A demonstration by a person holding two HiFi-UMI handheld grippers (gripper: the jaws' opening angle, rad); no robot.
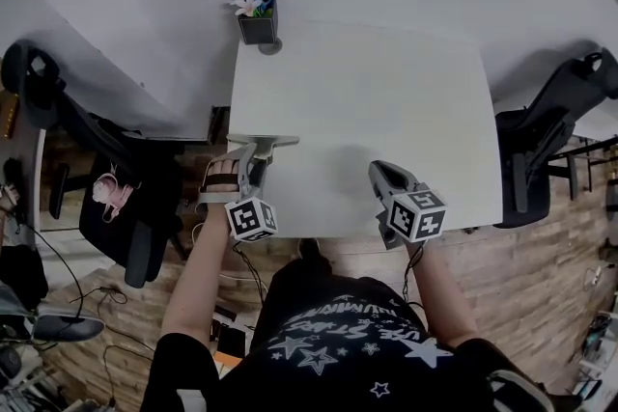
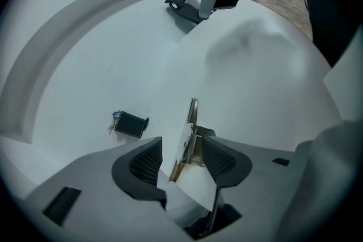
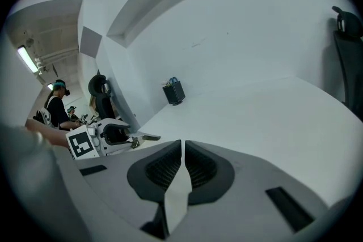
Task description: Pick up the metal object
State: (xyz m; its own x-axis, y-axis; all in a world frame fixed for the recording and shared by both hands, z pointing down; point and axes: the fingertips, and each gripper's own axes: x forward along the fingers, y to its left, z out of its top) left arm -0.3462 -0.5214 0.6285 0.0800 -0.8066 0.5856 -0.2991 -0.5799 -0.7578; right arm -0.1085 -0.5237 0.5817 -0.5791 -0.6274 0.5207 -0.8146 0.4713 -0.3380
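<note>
The metal object [image 1: 270, 142] is a flat plate with a spring and a brass-coloured bracket. It sticks out of my left gripper [image 1: 253, 151] at the left edge of the white table [image 1: 386, 92]. In the left gripper view the plate [image 2: 190, 136] stands edge-on between the pads, and my left gripper [image 2: 180, 158] is shut on it. The right gripper view shows the plate [image 3: 146, 137] poking out of the left gripper's tips. My right gripper [image 1: 379, 171] hovers over the table's near edge, shut with nothing in it [image 3: 182, 164].
A small black pot with flowers [image 1: 258, 19] stands at the table's far left corner [image 2: 130, 124] [image 3: 173, 92]. Black office chairs flank the table, one on the left [image 1: 58, 111] and one on the right [image 1: 555, 121]. Cables and gear lie on the wooden floor.
</note>
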